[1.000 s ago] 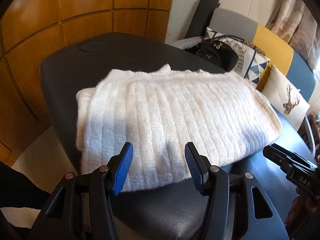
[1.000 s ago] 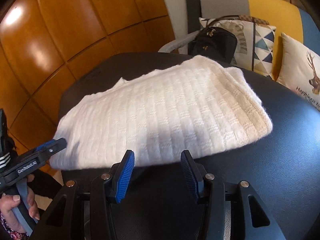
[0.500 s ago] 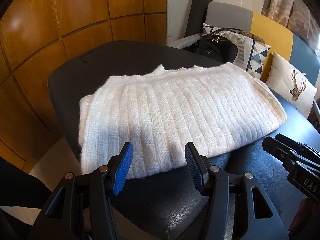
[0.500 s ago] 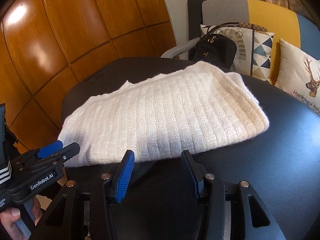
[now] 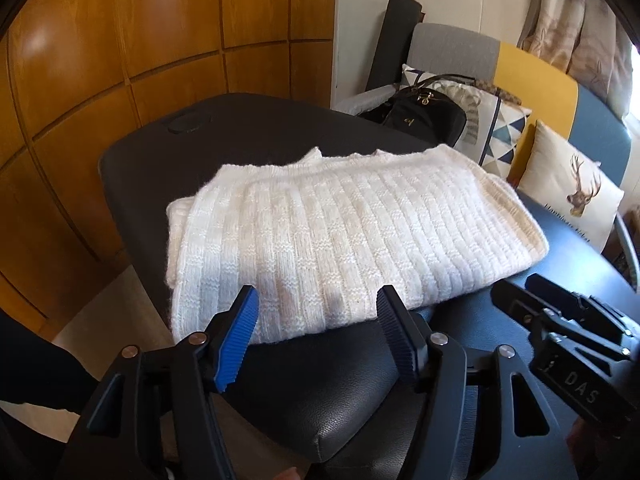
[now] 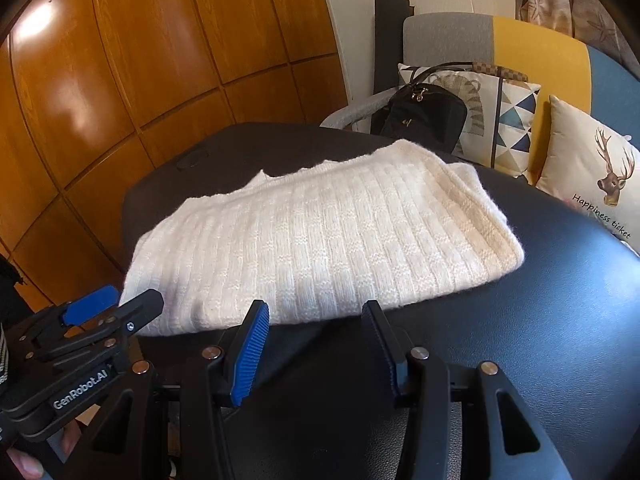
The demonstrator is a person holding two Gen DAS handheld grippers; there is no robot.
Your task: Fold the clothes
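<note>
A white ribbed knit sweater point(image 5: 340, 240) point(image 6: 320, 248) lies folded into a thick rectangle on the black padded table point(image 5: 320, 408) point(image 6: 540, 340). My left gripper point(image 5: 316, 316) hovers just short of the sweater's near edge, its jaws opening, with nothing between the blue pads. My right gripper point(image 6: 316, 320) stands open above the bare table, close to the sweater's near edge and not touching it. Each gripper shows in the other's view: the right gripper point(image 5: 560, 320) at the right edge, the left gripper point(image 6: 100, 312) at the lower left.
Wooden wall panels point(image 5: 120, 80) stand behind and left of the table. A sofa point(image 6: 520, 40) at the back right carries a black handbag point(image 6: 424, 116), a patterned cushion point(image 6: 500, 120) and a deer cushion point(image 6: 600, 168). The table's left edge drops to the floor point(image 5: 100, 320).
Both grippers have drawn back and up from the sweater, so it looks smaller and farther. The left gripper's jaws have spread a little wider. The sweater has not moved.
</note>
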